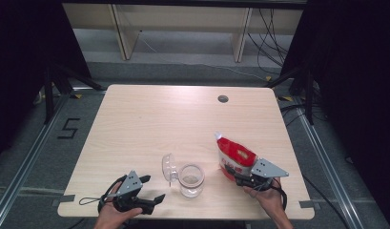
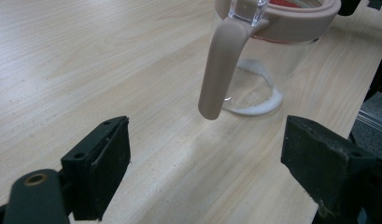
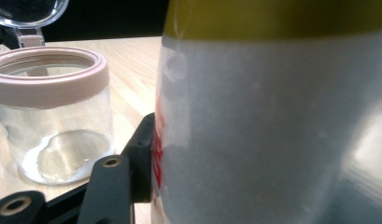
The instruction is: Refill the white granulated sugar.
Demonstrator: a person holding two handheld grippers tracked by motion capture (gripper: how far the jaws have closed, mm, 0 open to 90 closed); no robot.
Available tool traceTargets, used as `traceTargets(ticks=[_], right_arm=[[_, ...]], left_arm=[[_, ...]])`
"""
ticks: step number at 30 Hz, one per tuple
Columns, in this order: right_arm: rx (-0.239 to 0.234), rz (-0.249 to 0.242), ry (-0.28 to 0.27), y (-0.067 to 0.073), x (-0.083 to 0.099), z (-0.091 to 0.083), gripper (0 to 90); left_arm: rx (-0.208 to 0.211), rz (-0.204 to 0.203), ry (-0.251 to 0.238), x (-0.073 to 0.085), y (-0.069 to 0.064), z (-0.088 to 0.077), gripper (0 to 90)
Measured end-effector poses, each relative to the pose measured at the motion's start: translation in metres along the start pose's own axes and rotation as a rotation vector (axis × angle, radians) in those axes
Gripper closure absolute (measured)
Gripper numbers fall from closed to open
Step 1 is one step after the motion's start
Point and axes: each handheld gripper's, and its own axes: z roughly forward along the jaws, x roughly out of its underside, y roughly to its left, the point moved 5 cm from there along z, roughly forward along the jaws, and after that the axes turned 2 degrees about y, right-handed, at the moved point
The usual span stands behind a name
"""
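Observation:
A clear glass jar with a pale pink rim stands near the table's front edge, its clear lid hinged back to the left. A thin white residue lies on the bottom of the jar, and a pink latch hangs down its side. My left gripper rests open on the table just left of the jar, nothing between its jaws. My right gripper is shut on a red and white pouch, held upright and tilted to the right of the jar. The pouch presses against the left finger.
The light wooden table has a round cable hole at the back right. Beyond its far edge stand pale shelf frames and loose cables on the floor. Dark curtains flank both sides.

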Motion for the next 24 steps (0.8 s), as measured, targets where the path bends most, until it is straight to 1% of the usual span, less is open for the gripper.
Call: traceTargets(ticks=[2,3,4,5,7,8,9,10,11,12,13,14,15,16,18,19,20,21,23,24], right_arm=[[-0.001,-0.003,-0.002,0.000,-0.001,-0.002,46.8],[0.003,-0.025,-0.011,0.001,-0.006,-0.006,46.9],[0.003,-0.025,-0.011,0.001,-0.006,-0.006,46.9],[0.011,-0.059,-0.021,0.004,-0.013,-0.011,46.9],[0.019,-0.051,-0.022,0.005,-0.015,-0.013,46.9],[0.008,-0.062,-0.001,0.010,-0.020,-0.018,46.9],[0.011,-0.078,0.009,0.011,-0.022,-0.020,46.9],[0.011,-0.078,0.009,0.011,-0.022,-0.020,46.9],[0.012,-0.116,0.024,0.014,-0.025,-0.024,47.0],[0.012,-0.116,0.024,0.014,-0.025,-0.024,47.0],[0.032,-0.180,0.044,0.014,-0.027,-0.027,47.0],[0.032,-0.180,0.044,0.014,-0.027,-0.027,47.0],[0.028,-0.188,0.051,0.018,-0.029,-0.030,47.0],[0.029,-0.213,0.055,0.018,-0.030,-0.031,47.0],[0.036,-0.220,0.054,0.019,-0.032,-0.032,47.0],[0.035,-0.235,0.074,0.022,-0.033,-0.033,47.1],[0.035,-0.235,0.074,0.022,-0.033,-0.033,47.1],[0.043,-0.277,0.079,0.023,-0.036,-0.033,47.1],[0.047,-0.330,0.102,0.023,-0.039,-0.035,47.1],[0.047,-0.330,0.102,0.023,-0.039,-0.035,47.1]], left_arm=[[-0.002,-0.002,0.001,0.000,0.000,0.000,15.4],[-0.003,-0.002,-0.003,-0.001,0.000,-0.001,15.4],[-0.003,-0.002,-0.003,-0.001,0.000,-0.001,15.4],[-0.002,-0.005,-0.005,-0.001,0.000,-0.001,15.4],[-0.003,-0.009,-0.006,0.000,0.000,-0.001,15.4],[-0.003,-0.012,-0.010,-0.001,0.000,-0.001,15.4],[-0.004,-0.012,-0.011,-0.001,0.000,-0.001,15.4],[-0.005,-0.002,-0.006,-0.001,0.001,-0.001,15.4],[-0.005,-0.001,-0.005,-0.001,0.000,-0.002,15.3],[-0.005,-0.001,-0.005,-0.001,0.000,-0.002,15.4],[-0.007,0.003,-0.003,-0.001,0.001,-0.002,15.4],[-0.009,0.000,-0.004,-0.001,0.000,-0.002,15.4],[-0.005,0.005,-0.002,-0.001,0.000,-0.001,15.4],[-0.003,0.004,-0.003,-0.001,0.000,-0.001,15.4],[-0.001,0.009,-0.003,-0.001,0.000,-0.001,15.4],[0.002,0.015,-0.005,-0.001,0.002,0.000,15.3],[0.002,0.015,-0.005,-0.001,0.002,0.000,15.3],[0.003,0.010,0.000,0.000,0.002,0.000,15.4],[0.003,-0.010,-0.001,0.000,0.000,0.000,15.4],[0.003,-0.010,-0.001,0.000,0.000,0.000,15.4]])
